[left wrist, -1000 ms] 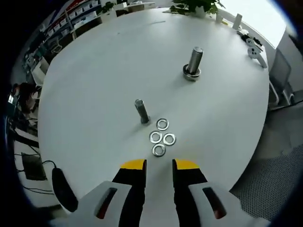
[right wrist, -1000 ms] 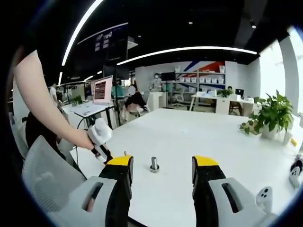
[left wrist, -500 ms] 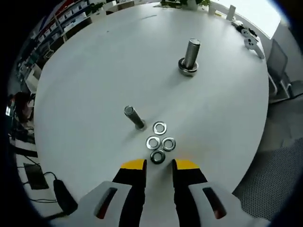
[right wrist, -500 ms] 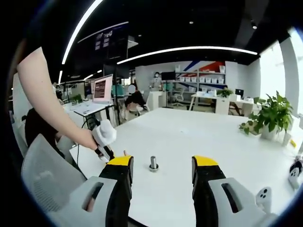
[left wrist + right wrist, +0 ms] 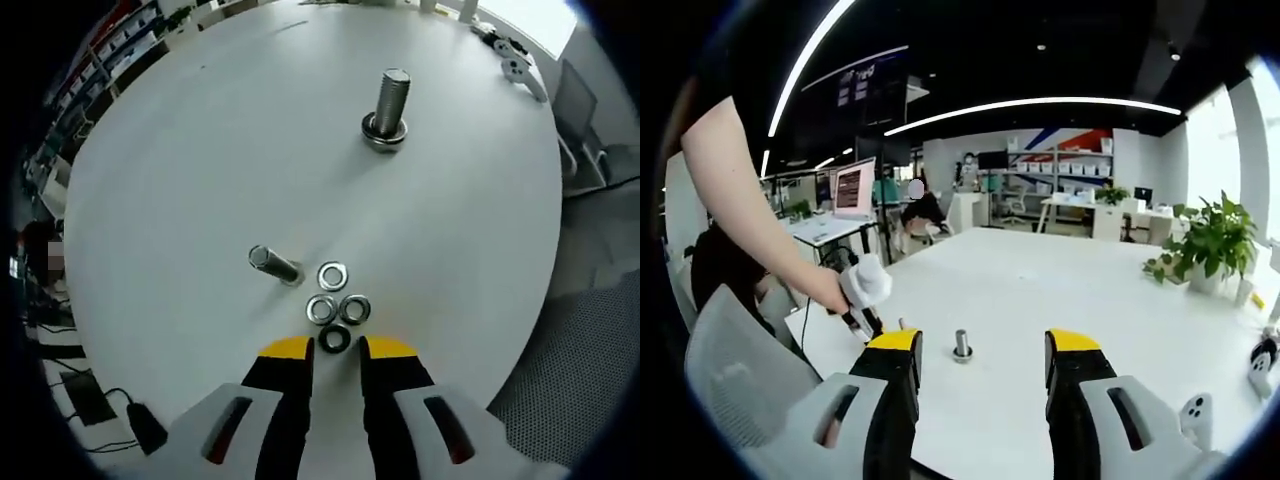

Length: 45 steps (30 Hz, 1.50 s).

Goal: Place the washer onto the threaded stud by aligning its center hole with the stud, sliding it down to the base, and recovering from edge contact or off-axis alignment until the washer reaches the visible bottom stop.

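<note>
We've dropped the left gripper [image 5: 335, 347] closer: nearest washer [image 5: 334, 339] now sits between its slightly parted, empty fingertips, small stud [image 5: 273, 264] just beyond-left. Pickup's next. Right gripper [image 5: 982, 345] hangs wide, empty.

no text, label or number can be read; the hanging sign [image 5: 872, 88] in the right gripper view is blurred.

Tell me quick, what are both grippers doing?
Left gripper: open, holding nothing, nearest washer between its tips.
Right gripper: open, holding nothing.
</note>
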Tool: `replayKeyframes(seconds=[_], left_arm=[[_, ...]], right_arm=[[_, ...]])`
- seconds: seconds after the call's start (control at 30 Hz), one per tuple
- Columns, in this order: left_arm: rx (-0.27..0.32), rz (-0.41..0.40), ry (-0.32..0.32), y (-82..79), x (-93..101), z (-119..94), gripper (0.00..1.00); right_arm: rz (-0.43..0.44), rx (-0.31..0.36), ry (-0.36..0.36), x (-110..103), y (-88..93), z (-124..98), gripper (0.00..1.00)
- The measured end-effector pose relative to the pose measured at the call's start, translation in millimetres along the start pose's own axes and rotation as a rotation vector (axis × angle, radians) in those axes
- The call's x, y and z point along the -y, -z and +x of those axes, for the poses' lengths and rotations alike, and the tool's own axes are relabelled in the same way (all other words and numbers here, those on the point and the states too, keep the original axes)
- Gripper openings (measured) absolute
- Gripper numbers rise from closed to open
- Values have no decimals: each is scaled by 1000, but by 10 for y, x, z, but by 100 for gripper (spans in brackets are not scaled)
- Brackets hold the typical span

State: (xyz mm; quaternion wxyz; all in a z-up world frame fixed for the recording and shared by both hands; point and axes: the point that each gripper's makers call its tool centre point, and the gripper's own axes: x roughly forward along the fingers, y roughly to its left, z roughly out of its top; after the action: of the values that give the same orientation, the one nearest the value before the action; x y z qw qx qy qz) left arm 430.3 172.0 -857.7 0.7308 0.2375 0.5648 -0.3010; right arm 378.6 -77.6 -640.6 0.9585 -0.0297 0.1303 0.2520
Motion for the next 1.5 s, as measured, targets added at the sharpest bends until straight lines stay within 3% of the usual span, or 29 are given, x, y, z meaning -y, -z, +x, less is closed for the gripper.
replayKeyframes(seconds=[0.73, 0.97, 1.23, 1.5], left_arm=[[-42, 56, 0, -21, -90, 39, 10], [-1, 53, 1, -14, -146, 71, 10], [7, 64, -2, -9, -142, 94, 9], [-3, 68, -5, 99, -76, 53, 9]], right_arm=[[-13, -4, -2, -16, 4, 5, 50], [-23, -11, 0, -13, 15, 6, 50], [-27, -19, -4, -18, 33, 14, 50], [-22, -17, -6, -21, 33, 13, 50]])
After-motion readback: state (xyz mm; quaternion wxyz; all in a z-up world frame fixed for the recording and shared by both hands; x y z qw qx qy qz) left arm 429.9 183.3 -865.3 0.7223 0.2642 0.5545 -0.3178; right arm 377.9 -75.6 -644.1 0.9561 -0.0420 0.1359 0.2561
